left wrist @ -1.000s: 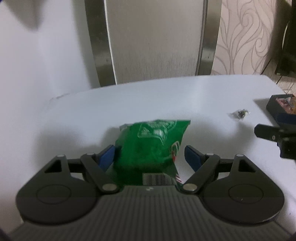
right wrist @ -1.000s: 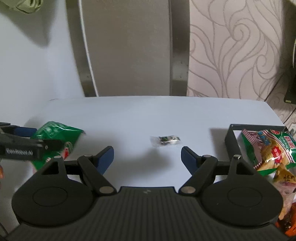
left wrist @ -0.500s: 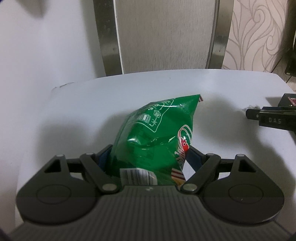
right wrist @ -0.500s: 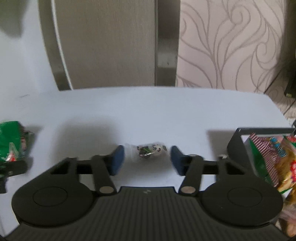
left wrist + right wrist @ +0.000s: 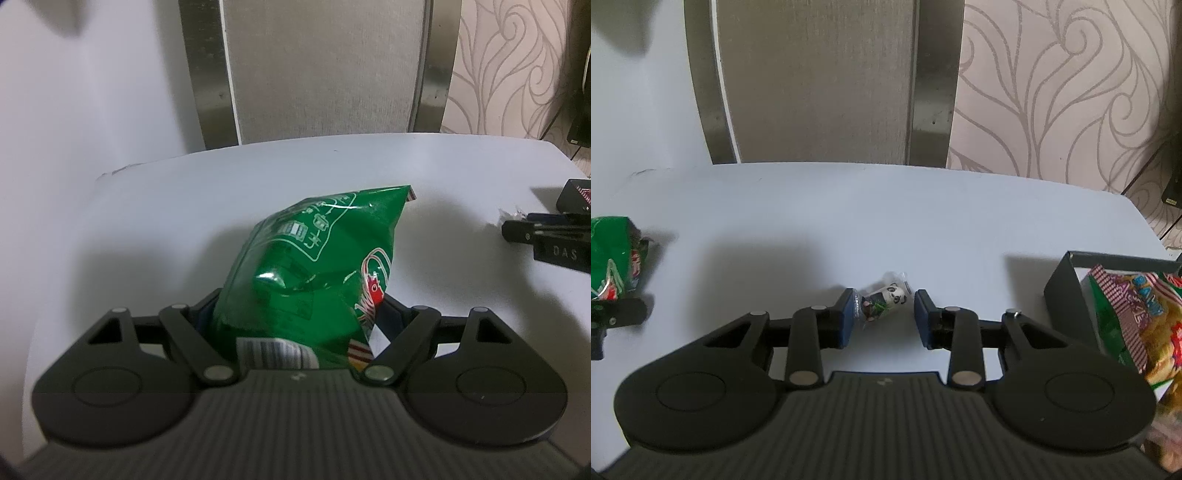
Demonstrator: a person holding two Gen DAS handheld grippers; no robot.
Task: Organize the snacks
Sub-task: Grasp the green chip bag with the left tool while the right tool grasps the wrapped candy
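We see our right gripper (image 5: 884, 317) low over the white table (image 5: 886, 214), its jaws just now closing around a small panda-printed candy (image 5: 886, 300). The left blue pad touches the wrapper; the right pad stands just clear of it. At the far left, the green snack bag (image 5: 613, 258) sits in our left gripper (only partly in view). At right, a black bin (image 5: 1067, 291) holds colourful snack packets (image 5: 1137, 317).
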